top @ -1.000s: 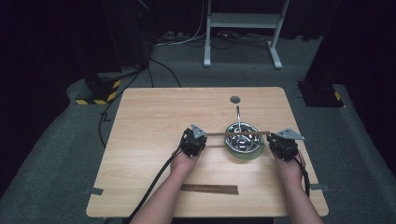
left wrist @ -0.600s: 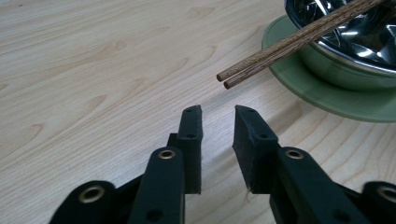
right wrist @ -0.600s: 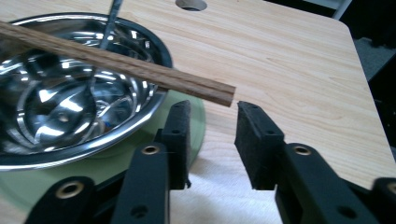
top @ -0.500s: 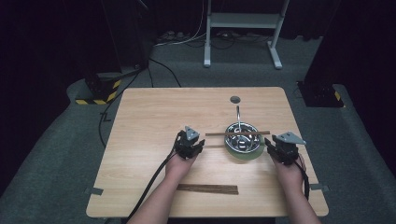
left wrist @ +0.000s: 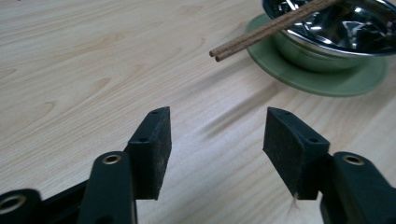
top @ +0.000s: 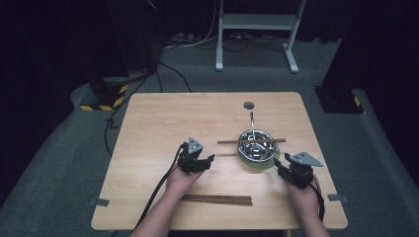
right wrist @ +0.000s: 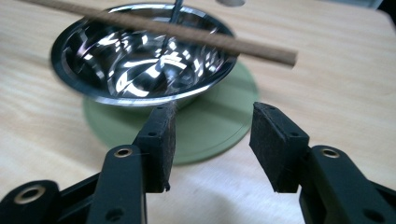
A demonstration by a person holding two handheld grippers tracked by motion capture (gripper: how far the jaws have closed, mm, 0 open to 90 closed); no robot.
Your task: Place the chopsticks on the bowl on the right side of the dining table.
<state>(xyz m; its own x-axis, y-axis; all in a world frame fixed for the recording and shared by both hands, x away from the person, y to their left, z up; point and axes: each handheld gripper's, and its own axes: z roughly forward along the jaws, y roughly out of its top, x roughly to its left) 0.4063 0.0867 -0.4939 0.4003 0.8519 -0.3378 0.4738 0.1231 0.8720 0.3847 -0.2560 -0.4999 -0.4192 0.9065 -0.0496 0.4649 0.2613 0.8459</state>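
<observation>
Right of centre in the high view, the chopsticks (top: 251, 141) lie across the steel bowl (top: 255, 146) on its green saucer (top: 257, 163), between the left gripper (top: 203, 162) and right gripper (top: 279, 170). Both gripper views show jaws that have just been opening, nothing between them.

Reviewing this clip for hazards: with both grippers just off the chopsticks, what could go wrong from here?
The chopsticks lie loose across the metal bowl's rim, so they may roll off. The right gripper, jaws just opened and empty, sits close to the green plate and could nudge it, spilling them.
</observation>
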